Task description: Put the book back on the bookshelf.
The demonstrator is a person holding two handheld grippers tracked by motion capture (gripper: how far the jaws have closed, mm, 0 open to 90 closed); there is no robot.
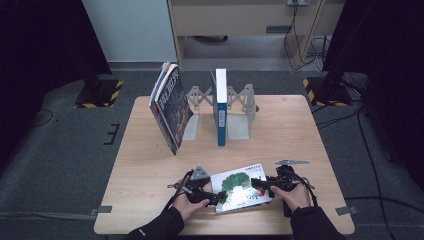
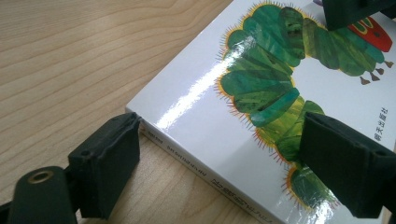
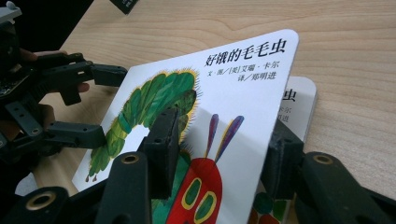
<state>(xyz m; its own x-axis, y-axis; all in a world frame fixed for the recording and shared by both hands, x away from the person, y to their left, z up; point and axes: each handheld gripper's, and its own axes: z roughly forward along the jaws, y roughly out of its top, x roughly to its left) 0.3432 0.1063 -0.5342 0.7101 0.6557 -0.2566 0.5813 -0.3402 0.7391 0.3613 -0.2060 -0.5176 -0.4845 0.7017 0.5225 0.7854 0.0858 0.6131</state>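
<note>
A white picture book with a green caterpillar on its cover (image 1: 242,187) lies near the table's front edge. My left gripper (image 1: 220,196) is at the book's left side. In the left gripper view its jaws (image 2: 224,158) stand open, one on the table beside the spine corner (image 2: 187,154) and one over the cover (image 2: 261,93). My right gripper (image 1: 256,184) is at the book's right side. The front cover (image 3: 233,93) is lifted off the page below (image 3: 299,102) and passes slanted between my right gripper's (image 3: 219,154) jaws, one over it and one under it, with a wide gap. The left gripper (image 3: 93,105) shows beyond.
At the back of the wooden table (image 1: 150,170) stands a metal bookend rack (image 1: 240,117) with a blue-and-white book (image 1: 220,107) upright in it. A couple of books (image 1: 170,107) lean to its left. Black stands and cables are on the floor around.
</note>
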